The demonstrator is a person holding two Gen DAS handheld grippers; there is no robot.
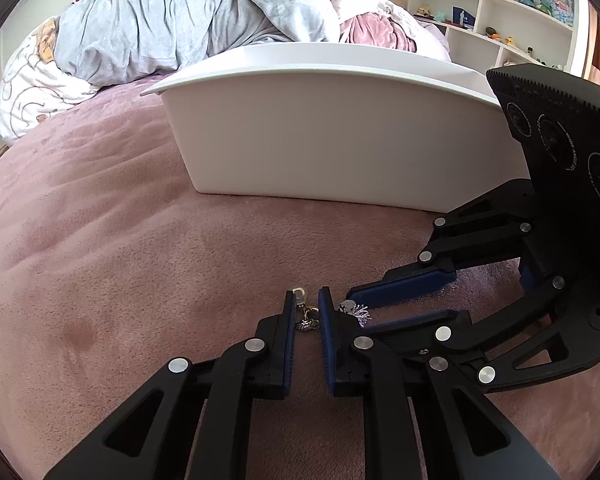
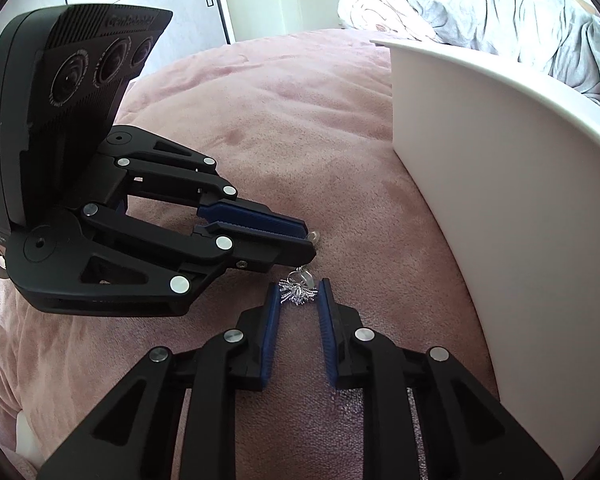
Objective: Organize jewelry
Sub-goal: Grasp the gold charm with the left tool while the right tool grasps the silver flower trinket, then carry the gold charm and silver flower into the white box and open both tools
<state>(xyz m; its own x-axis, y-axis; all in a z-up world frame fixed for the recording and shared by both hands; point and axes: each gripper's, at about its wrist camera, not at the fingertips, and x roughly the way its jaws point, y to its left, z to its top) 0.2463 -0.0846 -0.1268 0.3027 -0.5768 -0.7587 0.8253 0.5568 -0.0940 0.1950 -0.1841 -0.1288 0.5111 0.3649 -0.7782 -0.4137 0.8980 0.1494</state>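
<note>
A small piece of jewellery lies on the pink blanket: a silver clasp, a gold ring and a silver bit below it. My left gripper is shut on this piece. In the right wrist view the left gripper has its blue fingers together and the clasp pokes out at the tip. A silver spiky pendant sits between the pads of my right gripper, which press on its sides. The right gripper reaches in from the right, with the pendant at its tips. Whether pendant and clasp are linked is unclear.
A white box stands on the blanket just behind both grippers, and its wall runs along the right of the right wrist view. Crumpled grey bedding lies behind it. White shelves with small figures are at the far right.
</note>
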